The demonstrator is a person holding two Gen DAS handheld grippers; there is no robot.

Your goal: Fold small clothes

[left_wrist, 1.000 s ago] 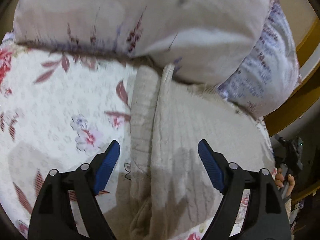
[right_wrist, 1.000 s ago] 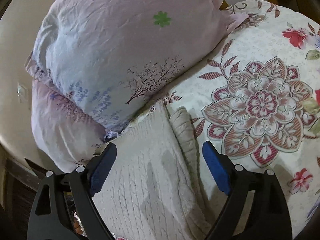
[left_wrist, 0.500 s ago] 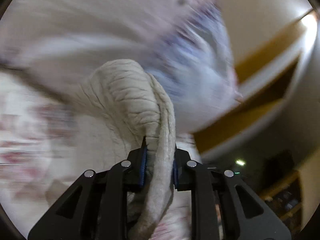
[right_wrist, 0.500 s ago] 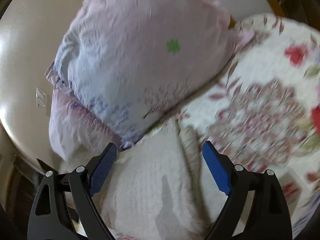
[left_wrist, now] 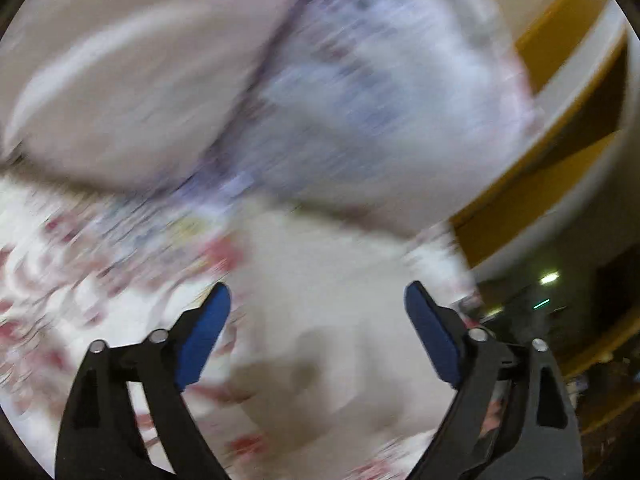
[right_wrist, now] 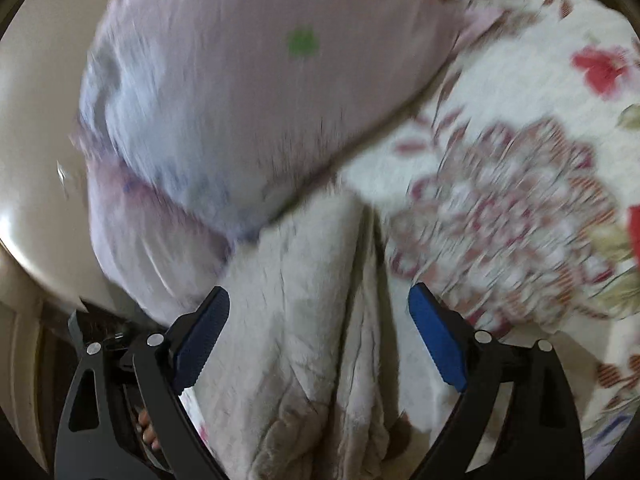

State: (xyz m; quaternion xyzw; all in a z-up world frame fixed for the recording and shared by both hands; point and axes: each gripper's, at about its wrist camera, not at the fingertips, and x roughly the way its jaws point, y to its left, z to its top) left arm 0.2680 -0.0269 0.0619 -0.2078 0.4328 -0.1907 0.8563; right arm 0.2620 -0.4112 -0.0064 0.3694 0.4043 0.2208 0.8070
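A cream knitted garment (right_wrist: 304, 320) lies folded lengthwise on the flowered bedspread (right_wrist: 520, 168), its far end against the pillows. It also shows, blurred, in the left wrist view (left_wrist: 340, 320). My left gripper (left_wrist: 318, 320) is open and empty, hovering over the garment. My right gripper (right_wrist: 318, 320) is open and empty above the garment's long fold, its blue pads (right_wrist: 436, 336) on either side of it.
Two pale pink and blue pillows (right_wrist: 248, 100) are stacked at the head of the bed and show in the left wrist view (left_wrist: 320, 100). A wooden bed frame (left_wrist: 560, 168) and a dark room lie to the right. A cream wall (right_wrist: 36, 140) is at left.
My left gripper was shut on the lifted garment half a second ago; it has let go and opened, and the garment lies down again. Both views are blurred by motion.
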